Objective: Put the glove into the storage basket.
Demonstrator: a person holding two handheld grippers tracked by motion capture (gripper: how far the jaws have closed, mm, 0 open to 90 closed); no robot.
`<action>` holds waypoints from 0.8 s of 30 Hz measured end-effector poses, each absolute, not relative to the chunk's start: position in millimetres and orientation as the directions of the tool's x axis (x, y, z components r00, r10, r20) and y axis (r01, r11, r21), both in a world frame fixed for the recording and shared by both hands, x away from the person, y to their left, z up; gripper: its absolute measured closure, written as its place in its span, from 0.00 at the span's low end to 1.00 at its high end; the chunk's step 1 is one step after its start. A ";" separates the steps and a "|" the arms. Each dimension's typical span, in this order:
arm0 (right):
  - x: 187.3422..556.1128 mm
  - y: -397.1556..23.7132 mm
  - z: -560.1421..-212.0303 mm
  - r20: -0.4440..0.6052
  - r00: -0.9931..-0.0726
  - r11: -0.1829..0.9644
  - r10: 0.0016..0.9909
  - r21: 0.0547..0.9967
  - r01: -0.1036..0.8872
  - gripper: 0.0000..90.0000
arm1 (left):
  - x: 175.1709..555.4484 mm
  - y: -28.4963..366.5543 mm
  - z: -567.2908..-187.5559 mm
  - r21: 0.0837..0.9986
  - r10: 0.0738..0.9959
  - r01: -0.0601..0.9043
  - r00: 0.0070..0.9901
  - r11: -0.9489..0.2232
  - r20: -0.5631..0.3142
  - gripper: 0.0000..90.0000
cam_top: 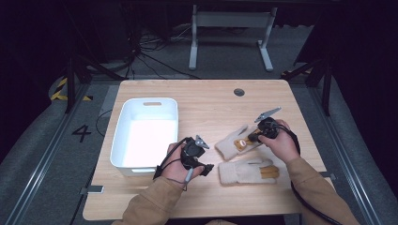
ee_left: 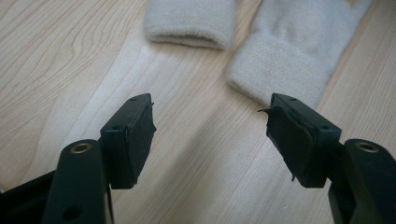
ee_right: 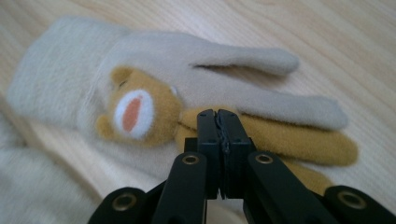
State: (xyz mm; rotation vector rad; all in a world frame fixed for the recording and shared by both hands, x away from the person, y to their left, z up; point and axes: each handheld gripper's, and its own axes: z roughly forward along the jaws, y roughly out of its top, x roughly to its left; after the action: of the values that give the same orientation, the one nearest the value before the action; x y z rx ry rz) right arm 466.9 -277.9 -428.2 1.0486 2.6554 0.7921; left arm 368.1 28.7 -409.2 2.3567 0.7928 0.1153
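Note:
Two cream gloves with tan bear patches lie on the wooden table (cam_top: 206, 103), right of centre. The upper glove (cam_top: 231, 144) (ee_right: 154, 51) lies at a slant, and my right gripper (cam_top: 253, 137) (ee_right: 217, 116) is shut on the tan fabric beside its bear face (ee_right: 135, 112). The lower glove (cam_top: 246, 172) lies flat, cuff to the left. My left gripper (cam_top: 208, 168) (ee_left: 210, 126) stands open just left of the cuffs, with bare wood between its jaws. In the left gripper view the lower glove's cuff (ee_left: 280, 70) is near the right jaw and the upper glove's cuff (ee_left: 189, 21) lies farther off.
A white plastic bin (cam_top: 123, 117) stands at the table's left, beside my left hand. A round cable hole (cam_top: 239, 92) sits near the far edge. Bare wood stretches behind the gloves and along the front edge.

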 end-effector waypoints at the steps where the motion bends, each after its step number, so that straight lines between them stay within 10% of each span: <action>1: 460.7 -280.5 -427.5 0.034 -0.737 0.612 0.675 0.533 0.584 0.99 | 368.0 27.8 -409.4 0.603 0.568 0.511 0.815 -0.613 -0.114 0.37; 24: 448.9 -267.4 -413.6 0.014 -0.877 0.708 0.480 0.584 0.397 0.54 | 367.9 26.9 -409.7 0.599 0.564 0.508 0.818 -0.619 -0.111 0.37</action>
State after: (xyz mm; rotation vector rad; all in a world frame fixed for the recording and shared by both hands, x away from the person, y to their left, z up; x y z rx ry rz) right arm 448.9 -267.4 -413.6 0.7161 2.7734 0.8988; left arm 367.9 26.9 -409.7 2.3635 0.7849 0.1161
